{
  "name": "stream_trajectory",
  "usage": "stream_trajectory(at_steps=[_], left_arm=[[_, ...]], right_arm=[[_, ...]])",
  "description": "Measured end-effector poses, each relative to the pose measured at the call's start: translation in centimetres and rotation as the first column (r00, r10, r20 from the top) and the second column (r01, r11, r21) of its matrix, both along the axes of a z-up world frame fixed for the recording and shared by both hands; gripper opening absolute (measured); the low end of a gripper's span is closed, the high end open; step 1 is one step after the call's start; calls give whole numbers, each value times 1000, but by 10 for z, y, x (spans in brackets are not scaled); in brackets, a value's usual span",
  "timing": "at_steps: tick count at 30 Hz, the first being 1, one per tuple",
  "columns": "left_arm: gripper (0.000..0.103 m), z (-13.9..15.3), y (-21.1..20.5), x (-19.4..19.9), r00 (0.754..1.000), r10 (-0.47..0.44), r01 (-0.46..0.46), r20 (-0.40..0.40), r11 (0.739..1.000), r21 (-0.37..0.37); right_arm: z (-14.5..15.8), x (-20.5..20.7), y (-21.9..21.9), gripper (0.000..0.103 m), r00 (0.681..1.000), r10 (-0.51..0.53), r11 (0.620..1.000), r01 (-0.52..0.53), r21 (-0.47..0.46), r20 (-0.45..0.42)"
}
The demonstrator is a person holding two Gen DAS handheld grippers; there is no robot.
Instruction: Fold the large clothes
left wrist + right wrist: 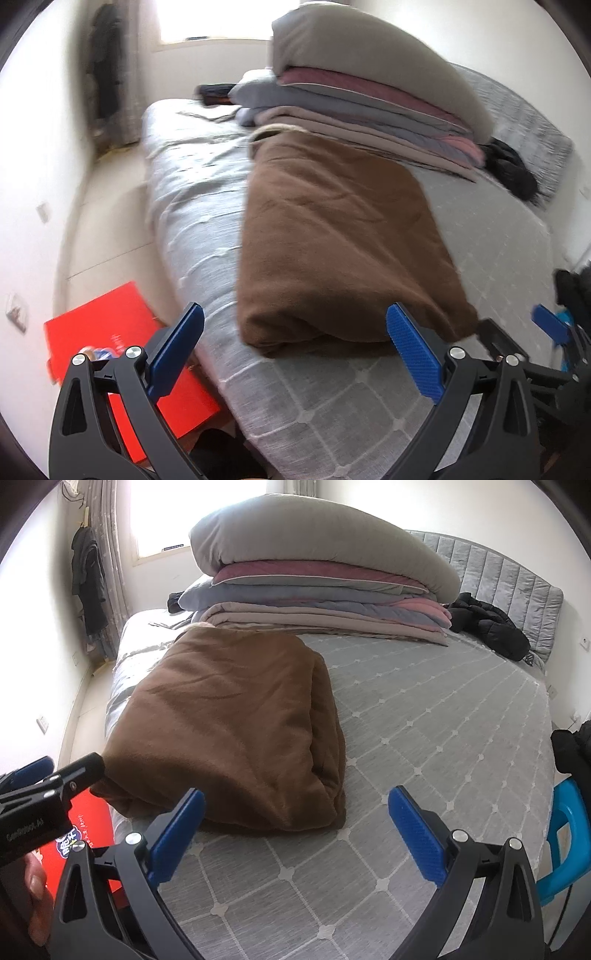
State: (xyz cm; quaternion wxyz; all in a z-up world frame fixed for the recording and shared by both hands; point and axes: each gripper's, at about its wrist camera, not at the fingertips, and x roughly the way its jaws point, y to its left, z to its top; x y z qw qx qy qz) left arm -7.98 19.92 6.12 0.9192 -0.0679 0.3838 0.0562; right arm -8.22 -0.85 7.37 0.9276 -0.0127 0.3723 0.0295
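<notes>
Both claws are gaping wide with nothing in them. Left gripper (295, 354) sits right at the near end of the folded brown blanket (332, 236); right gripper (295, 834) has it up and to the left. Bundle's long axis runs near-to-far along the bed (443, 738), so lefty's closer, I reckon.

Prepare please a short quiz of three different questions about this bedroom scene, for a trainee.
1. True or false: the folded brown fleece blanket lies on the grey quilted bed cover.
2. What tops the stack of folded bedding? A) grey puffy duvet B) red flat box C) black jacket
3. Complete: the jaws of the left gripper and the right gripper are ____.

Key: 1 true; 2 A; 3 open.
</notes>
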Motion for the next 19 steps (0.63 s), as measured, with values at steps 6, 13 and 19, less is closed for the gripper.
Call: stream_trajectory(at_steps=[6,13,19], left_arm=[[95,3,-1,-10,998,18,-20,64,999,27],[95,-2,-4,0,1000,-23,23,-8,1000,19],[95,-2,-4,-2,1000,-19,19,1,1000,18]], right_arm=[[0,-1,-1,96,1000,2,1000,-2,11,-2],[4,-3,-2,96,1000,2,1000,-3,13,11],[4,-5,-1,96,1000,6,1000,-6,13,9]])
